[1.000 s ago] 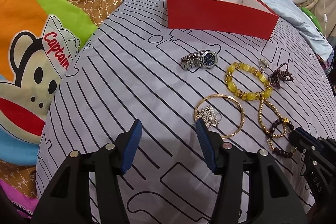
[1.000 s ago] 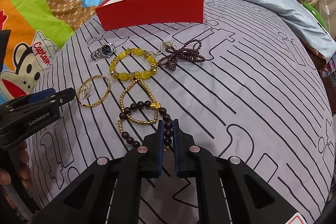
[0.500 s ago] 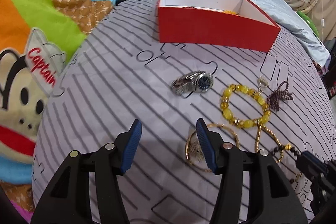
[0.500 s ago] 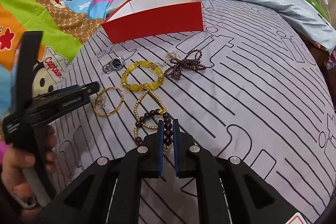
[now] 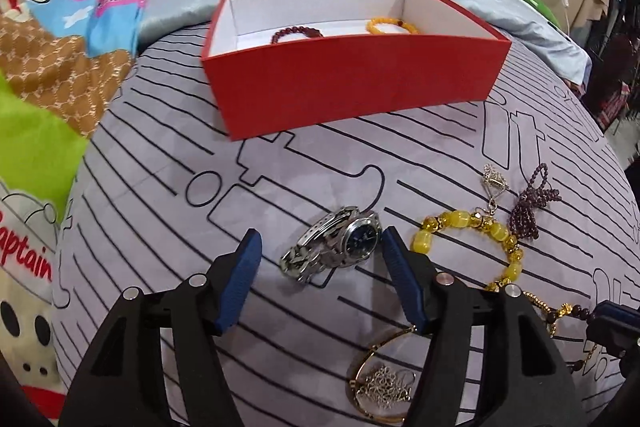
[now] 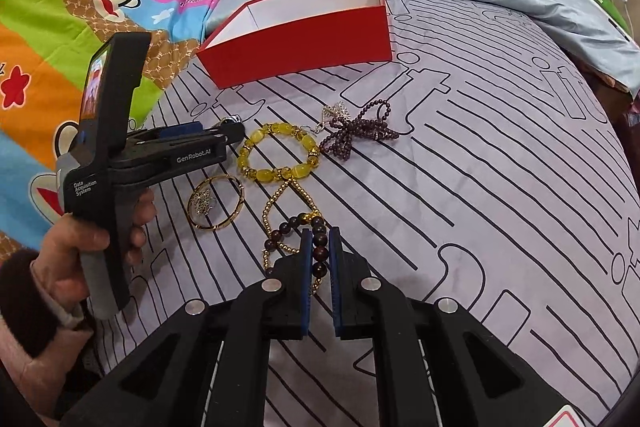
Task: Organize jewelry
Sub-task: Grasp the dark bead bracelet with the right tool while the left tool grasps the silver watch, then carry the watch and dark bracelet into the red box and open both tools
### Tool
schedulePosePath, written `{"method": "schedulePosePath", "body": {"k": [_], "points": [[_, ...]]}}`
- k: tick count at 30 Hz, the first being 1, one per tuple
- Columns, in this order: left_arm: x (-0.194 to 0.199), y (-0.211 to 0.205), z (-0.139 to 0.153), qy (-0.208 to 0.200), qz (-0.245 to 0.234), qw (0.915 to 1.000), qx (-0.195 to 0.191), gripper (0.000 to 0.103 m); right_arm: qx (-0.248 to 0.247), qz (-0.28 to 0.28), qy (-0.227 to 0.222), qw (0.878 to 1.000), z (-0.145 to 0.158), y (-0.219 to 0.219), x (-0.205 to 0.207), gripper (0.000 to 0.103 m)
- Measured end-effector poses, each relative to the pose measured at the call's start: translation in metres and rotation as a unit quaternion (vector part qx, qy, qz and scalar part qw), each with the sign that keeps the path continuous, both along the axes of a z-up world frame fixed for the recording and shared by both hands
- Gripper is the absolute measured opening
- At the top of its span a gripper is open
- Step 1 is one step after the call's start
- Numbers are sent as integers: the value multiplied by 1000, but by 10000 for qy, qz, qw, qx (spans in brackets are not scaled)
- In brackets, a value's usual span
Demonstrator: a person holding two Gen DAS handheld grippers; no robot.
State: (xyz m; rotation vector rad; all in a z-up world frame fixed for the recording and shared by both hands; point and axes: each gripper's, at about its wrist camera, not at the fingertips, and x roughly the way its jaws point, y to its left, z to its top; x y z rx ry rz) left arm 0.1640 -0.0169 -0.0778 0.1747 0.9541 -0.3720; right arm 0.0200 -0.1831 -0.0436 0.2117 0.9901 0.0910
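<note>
Watch (image 5: 334, 250) now between widened left claw (image 5: 320, 247).

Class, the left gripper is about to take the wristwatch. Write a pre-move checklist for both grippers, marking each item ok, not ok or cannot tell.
1. Wristwatch lies between the left gripper's open jaws, which have just been opening: ok.
2. Pads clear of the watch on both sides: ok on the left; the right pad sits very close, cannot tell.
3. No other jewelry in the grasp; yellow bead bracelet lies outside the jaws: ok.
4. Red box is open with room beside the two bracelets inside: ok.
5. Right gripper is shut on the dark bead bracelet: ok.
6. That bracelet is free of the gold bead chain: cannot tell.
</note>
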Motion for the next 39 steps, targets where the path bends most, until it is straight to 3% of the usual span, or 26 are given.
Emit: {"method": "schedulePosePath", "body": {"k": [5,10,23,31,39], "points": [[-4,-9,0,-117,-181,9998,52,49,17,-11,16,10000,0,-1,1,7],[-13,-9,1,-107,-128,9999,-24,25,63,2,-35,10000,4,0,1,7],[-45,7,18,106,414,9984,-363,23,127,118,-415,9990,34,3,-8,7],[-68,16,56,16,688,9968,-398,23,134,235,-706,9971,60,8,-6,7],[-60,11,98,-108,602,9969,-503,23,-57,271,-1139,9931,95,7,24,7]]}}
